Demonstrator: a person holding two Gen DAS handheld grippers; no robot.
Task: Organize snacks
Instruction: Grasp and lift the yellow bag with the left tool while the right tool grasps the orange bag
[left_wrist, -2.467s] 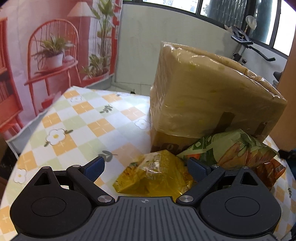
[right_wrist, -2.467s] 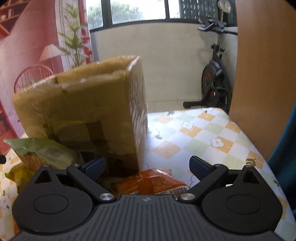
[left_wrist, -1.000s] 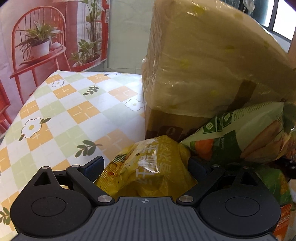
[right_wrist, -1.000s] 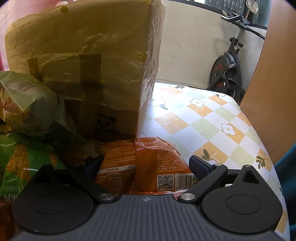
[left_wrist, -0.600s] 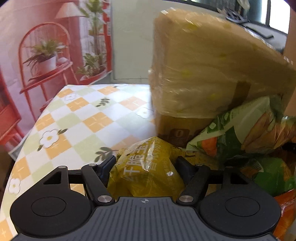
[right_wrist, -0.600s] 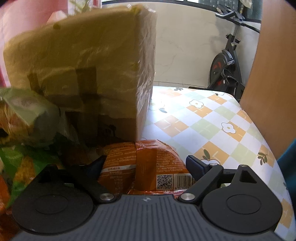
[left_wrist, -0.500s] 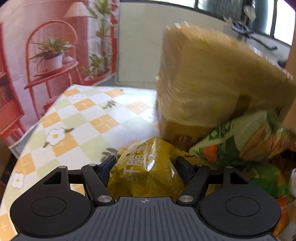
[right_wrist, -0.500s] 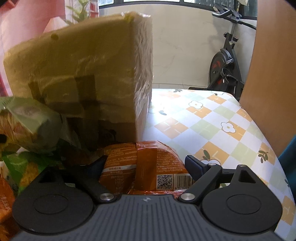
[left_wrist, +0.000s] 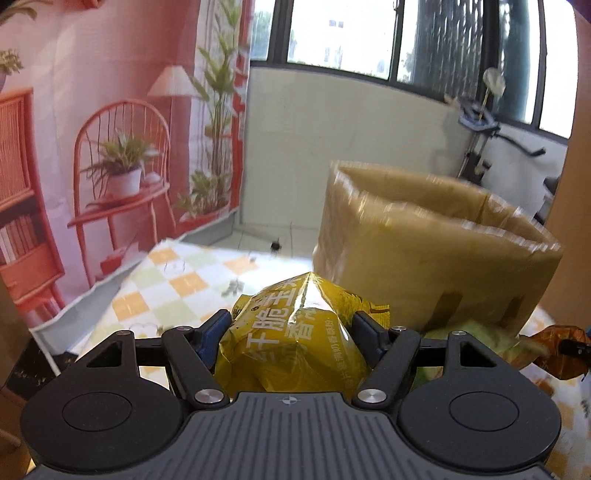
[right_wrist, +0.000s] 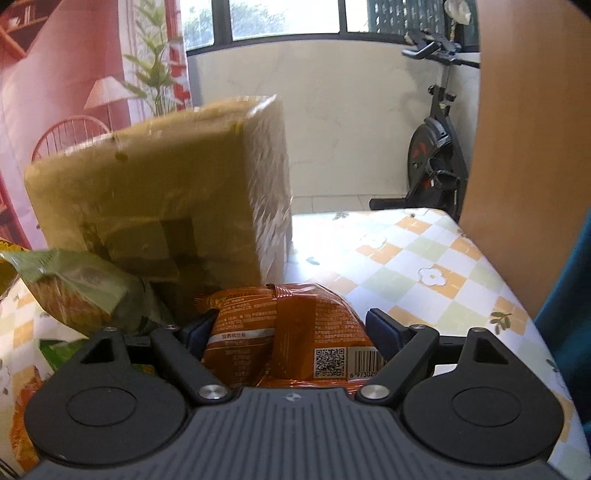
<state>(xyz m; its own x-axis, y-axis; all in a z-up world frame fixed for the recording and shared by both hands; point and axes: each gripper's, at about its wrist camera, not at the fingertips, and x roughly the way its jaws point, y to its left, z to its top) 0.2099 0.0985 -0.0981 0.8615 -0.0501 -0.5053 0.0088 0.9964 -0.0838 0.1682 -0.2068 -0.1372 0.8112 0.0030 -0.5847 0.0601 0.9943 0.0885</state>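
Gripping yellow snack bag (left_wrist: 291, 347) in left tongs (left_wrist: 290, 332); closing right tongs (right_wrist: 291, 332) pinching orange snack bag (right_wrist: 284, 325), before taped cardboard box (right_wrist: 166, 206) on table (right_wrist: 424, 266).

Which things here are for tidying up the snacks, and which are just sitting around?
For the job:
- yellow snack bag, gripped by the left gripper
- orange snack bag, between the closing jaws of the right gripper
- green snack bag on the table
- cardboard box, open at the top

Just sitting around:
- exercise bike
- flowered tablecloth
- pink backdrop
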